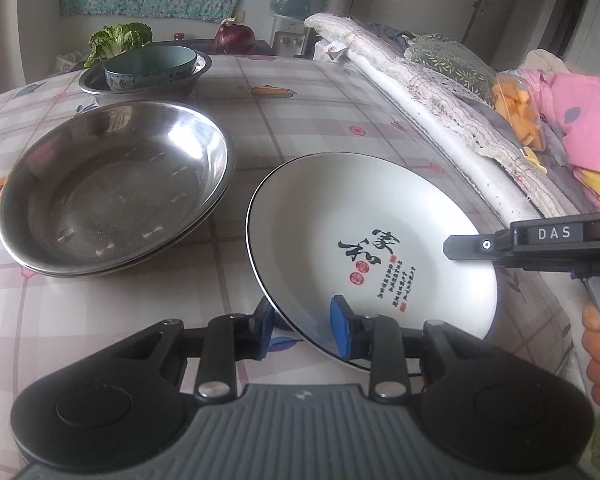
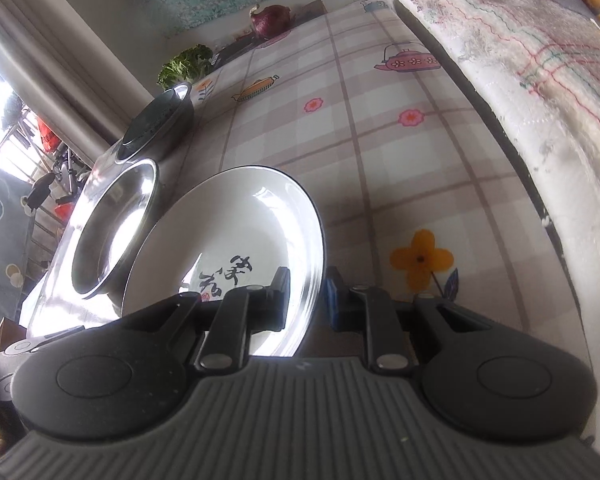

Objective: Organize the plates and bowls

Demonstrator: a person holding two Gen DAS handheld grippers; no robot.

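Checked oilcloth with printed flowers and teapots covers the table (image 1: 320,120), and the work sits at its near edge. Closest in, the left gripper (image 1: 302,326) is clamped on the near rim of the white plate (image 1: 364,232), one pad under the rim and the blue pad on the inner face. The right gripper (image 2: 306,300) pinches the same plate at its right rim, so both hands carry it, tilted and lifted off the cloth. From the plate, the stack of steel plates (image 1: 116,188) lies just to the left, near but apart; any stacking move would, I judge, run leftward, with the left hand nearer that stack. Farther back, a blue bowl (image 1: 150,66) rests inside a steel basin (image 1: 140,84). Beyond it lie greens (image 1: 118,40) and a red onion (image 1: 234,36). How many steel plates are stacked is hard to make out, and the plate's underside is hidden.
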